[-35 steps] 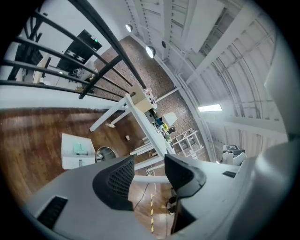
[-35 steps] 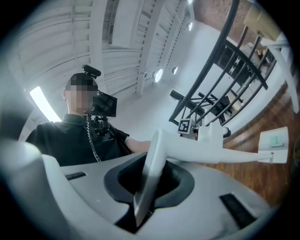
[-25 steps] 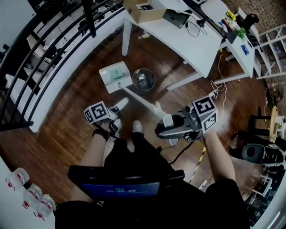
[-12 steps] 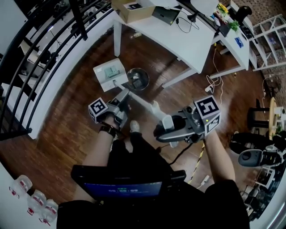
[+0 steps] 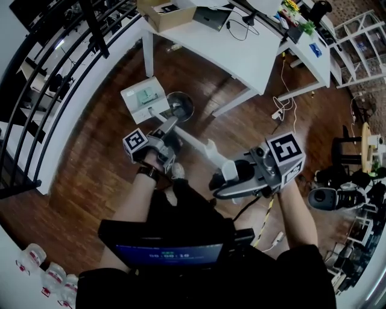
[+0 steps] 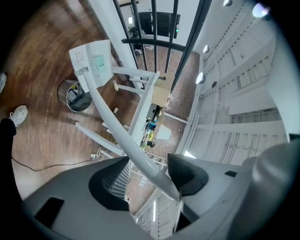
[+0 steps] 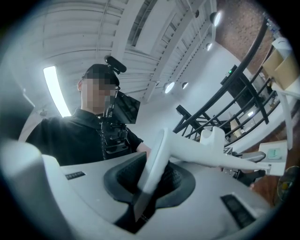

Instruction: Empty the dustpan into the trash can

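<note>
A white dustpan [image 5: 142, 96] sits low by the floor next to a round metal trash can [image 5: 180, 105]. Its long white handle [image 5: 196, 143] slants back towards me. My right gripper [image 5: 224, 175] is shut on the handle's near end [image 7: 157, 154]. My left gripper [image 5: 170, 128] straddles the handle [image 6: 117, 131] farther down. Its jaws are closing, and the handle lies by one pad [image 6: 187, 173] without being squeezed. In the left gripper view the dustpan [image 6: 93, 58] and the can [image 6: 75, 96] lie ahead, side by side.
A white table [image 5: 241, 48] with a cardboard box [image 5: 163, 13] stands behind the can. A black railing [image 5: 60, 72] runs along the left. My shoe [image 5: 177, 172] is just below the left gripper. Cables [image 5: 283, 108] lie on the wood floor at right, bottles [image 5: 42, 271] at bottom left.
My left gripper moved right from beside the handle and rolled, and its jaws now sit around the handle. The right gripper lifted the handle's end slightly.
</note>
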Demonstrator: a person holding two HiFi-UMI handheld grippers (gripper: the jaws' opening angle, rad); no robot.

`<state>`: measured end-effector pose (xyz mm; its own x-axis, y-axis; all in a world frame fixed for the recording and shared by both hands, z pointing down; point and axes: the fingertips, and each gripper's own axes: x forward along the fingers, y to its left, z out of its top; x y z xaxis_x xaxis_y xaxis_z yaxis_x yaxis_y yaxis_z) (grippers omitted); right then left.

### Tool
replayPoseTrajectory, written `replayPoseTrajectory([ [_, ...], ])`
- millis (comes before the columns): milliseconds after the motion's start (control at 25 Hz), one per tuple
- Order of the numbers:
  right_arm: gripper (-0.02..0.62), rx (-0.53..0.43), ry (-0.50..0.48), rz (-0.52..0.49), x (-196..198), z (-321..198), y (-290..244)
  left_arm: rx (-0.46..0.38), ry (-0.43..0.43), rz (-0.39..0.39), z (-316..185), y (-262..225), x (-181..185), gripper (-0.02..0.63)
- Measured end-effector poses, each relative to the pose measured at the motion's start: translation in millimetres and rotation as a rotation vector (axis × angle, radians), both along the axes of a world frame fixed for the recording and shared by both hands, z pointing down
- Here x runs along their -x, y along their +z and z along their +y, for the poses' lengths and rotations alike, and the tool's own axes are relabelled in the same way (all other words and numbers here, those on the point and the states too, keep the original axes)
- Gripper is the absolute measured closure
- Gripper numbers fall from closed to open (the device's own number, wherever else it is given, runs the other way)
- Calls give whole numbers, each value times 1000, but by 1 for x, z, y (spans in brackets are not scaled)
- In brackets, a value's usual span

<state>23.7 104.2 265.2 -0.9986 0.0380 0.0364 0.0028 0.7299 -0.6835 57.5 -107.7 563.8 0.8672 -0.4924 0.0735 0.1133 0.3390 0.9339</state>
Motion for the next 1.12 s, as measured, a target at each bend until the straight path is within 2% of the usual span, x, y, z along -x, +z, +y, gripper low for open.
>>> replayPoseTrajectory([
  [240, 534, -15, 4, 27, -17, 13, -6, 41, 95, 47, 4, -5, -34, 389],
  [400, 534, -35, -16, 59, -34, 30, -12, 80, 158, 92, 13, -13, -70, 425],
  [520, 534, -43, -29, 91, -43, 40, -13, 99, 176, 132, 19, -19, -89, 444],
  [960, 532, 13, -27, 144, -73, 58, -9, 156, 236, 193, 55, -7, -141, 453],
  [1120, 532, 33, -44, 192, -95, 69, -14, 178, 242, 229, 72, -11, -174, 456],
])
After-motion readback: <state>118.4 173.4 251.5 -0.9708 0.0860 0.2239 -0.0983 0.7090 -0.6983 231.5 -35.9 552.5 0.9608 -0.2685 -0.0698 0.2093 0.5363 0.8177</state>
